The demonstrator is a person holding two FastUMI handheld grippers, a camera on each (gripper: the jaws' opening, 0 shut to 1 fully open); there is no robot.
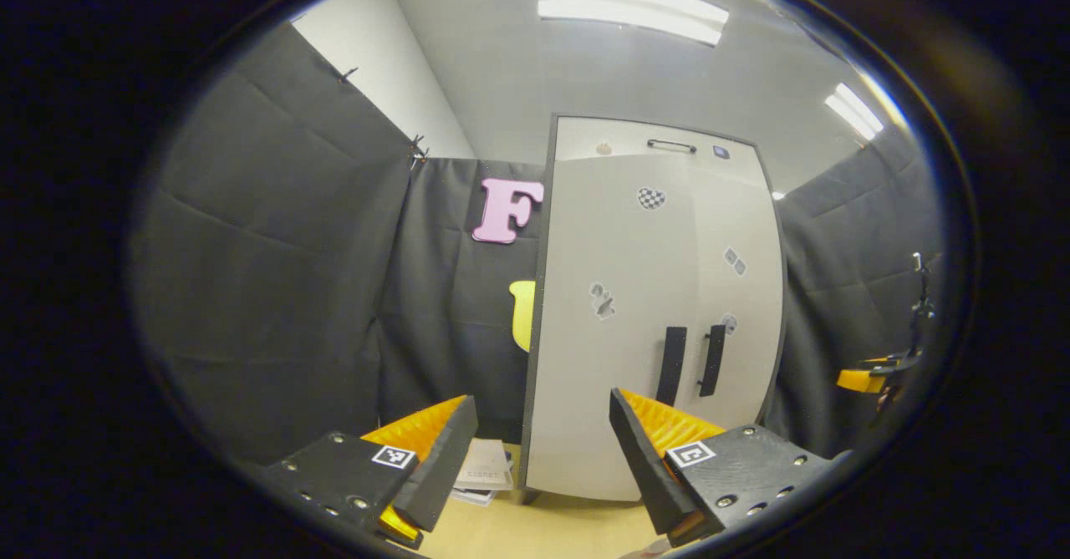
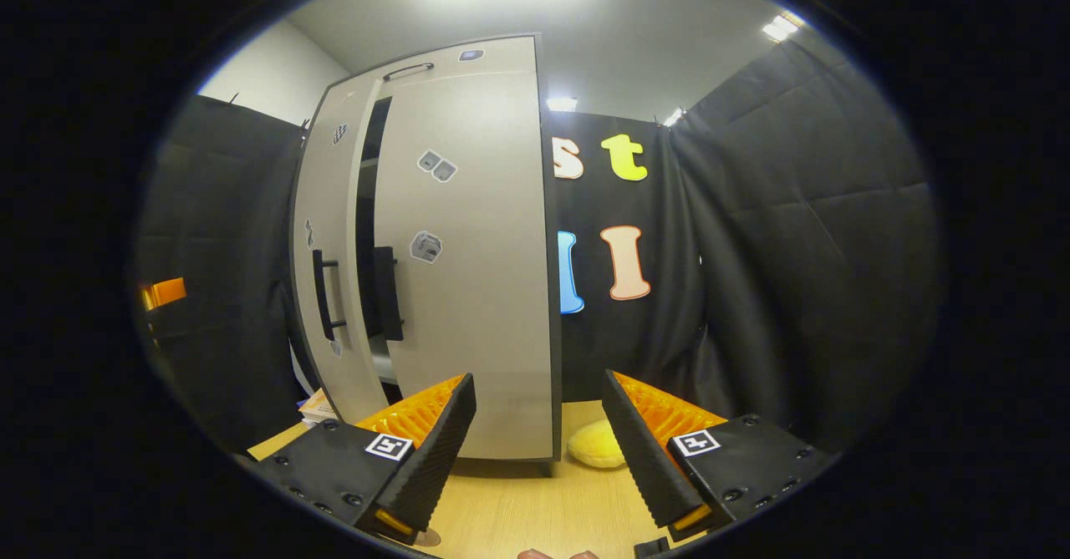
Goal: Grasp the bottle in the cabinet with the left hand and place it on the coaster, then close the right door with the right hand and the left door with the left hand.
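Both grippers hover before the grey cabinet [image 1: 652, 308], fingers spread and holding nothing.

The left gripper [image 1: 543, 450] faces the doors, which look nearly shut here. From the right gripper [image 2: 539, 438], a dark gap shows between the left door [image 2: 326, 266] and right door [image 2: 468, 258]. A yellow object [image 2: 595, 444] lies on the bench [image 2: 535, 509].

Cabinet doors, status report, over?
Left gripper open, empty. Right gripper open, empty. Cabinet doors nearly shut, dark gap between them. Yellow object beside cabinet.
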